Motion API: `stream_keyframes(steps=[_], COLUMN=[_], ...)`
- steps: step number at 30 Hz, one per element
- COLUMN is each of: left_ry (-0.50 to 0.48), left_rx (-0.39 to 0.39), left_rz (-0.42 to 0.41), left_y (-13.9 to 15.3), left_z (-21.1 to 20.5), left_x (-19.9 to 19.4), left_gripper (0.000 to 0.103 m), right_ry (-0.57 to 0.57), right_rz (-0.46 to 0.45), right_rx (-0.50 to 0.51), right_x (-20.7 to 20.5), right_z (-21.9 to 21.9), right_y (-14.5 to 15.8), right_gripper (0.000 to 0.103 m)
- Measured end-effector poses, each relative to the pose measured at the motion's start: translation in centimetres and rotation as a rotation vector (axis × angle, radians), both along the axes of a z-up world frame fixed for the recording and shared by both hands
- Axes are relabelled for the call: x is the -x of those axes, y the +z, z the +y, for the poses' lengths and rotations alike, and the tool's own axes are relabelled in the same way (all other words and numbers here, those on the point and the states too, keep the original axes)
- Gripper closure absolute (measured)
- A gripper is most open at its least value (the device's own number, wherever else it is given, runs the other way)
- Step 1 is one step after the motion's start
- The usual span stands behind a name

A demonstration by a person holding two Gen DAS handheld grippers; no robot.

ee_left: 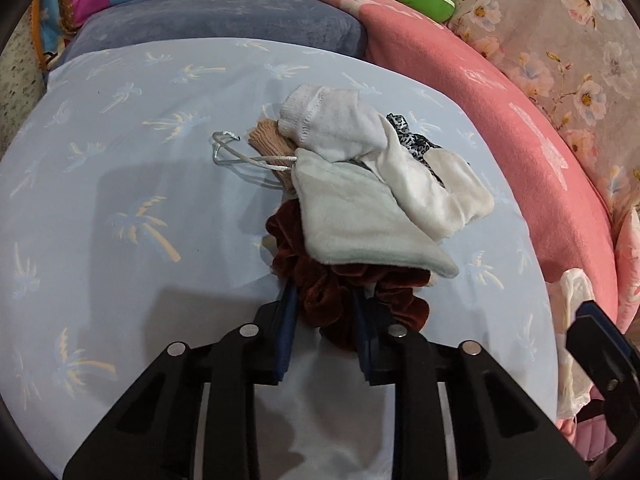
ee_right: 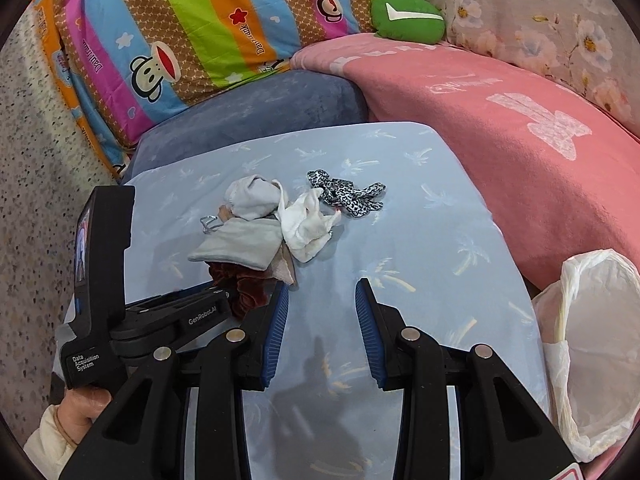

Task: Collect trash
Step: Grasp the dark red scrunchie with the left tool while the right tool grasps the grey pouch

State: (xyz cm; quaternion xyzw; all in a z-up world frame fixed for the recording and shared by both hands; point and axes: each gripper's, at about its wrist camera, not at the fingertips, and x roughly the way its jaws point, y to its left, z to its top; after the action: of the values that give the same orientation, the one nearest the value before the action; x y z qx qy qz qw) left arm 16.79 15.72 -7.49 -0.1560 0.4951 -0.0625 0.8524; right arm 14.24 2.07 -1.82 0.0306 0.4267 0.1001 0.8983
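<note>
Two tools work over a pale blue cushion [ee_left: 120, 184] printed with palm trees. Near its middle lies a small heap of soft scraps: a white sock [ee_left: 332, 124], a pale green velvet pouch [ee_left: 360, 220] with a silver drawstring [ee_left: 236, 152], a cream cloth [ee_left: 440, 192], a tan knit piece [ee_left: 268, 136] and a leopard-print band [ee_right: 348, 196], which lies just beside the heap toward the cushion's far right corner. A dark red velvet scrunchie [ee_left: 332, 300] pokes out from under the pouch on the heap's near side. The left tool [ee_left: 324, 320] has its blue pads pinching the scrunchie, fabric bunched between them. The right tool [ee_right: 322, 320] hangs over bare cushion near the near edge, its jaws spread with nothing between them. A white plastic bag [ee_right: 592, 344] gapes open at the cushion's right edge, against a pink blanket [ee_right: 500, 152]. A hand [ee_right: 86, 404] in a cream sleeve grips the left tool's handle.
</note>
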Motion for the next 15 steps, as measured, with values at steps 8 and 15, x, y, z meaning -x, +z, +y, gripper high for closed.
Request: stream_keyframes(steps=[8,15], left_ry=[0.004,0.032], left_rx=[0.020,0.008], left_rz=[-0.002,-0.003], left_y=[0.3,0.5], left_z=[1.6,3.0], left_x=[1.7,2.2], left_gripper=[0.083,0.084], right_ry=[0.034,0.060], right_rz=[0.019,0.049], right_rx=[-0.023,-0.046], right_x=[-1.3,-3.1], right_z=[2.2,4.3], right_y=[-0.8,-2.1], right_gripper=[0.068,0.068])
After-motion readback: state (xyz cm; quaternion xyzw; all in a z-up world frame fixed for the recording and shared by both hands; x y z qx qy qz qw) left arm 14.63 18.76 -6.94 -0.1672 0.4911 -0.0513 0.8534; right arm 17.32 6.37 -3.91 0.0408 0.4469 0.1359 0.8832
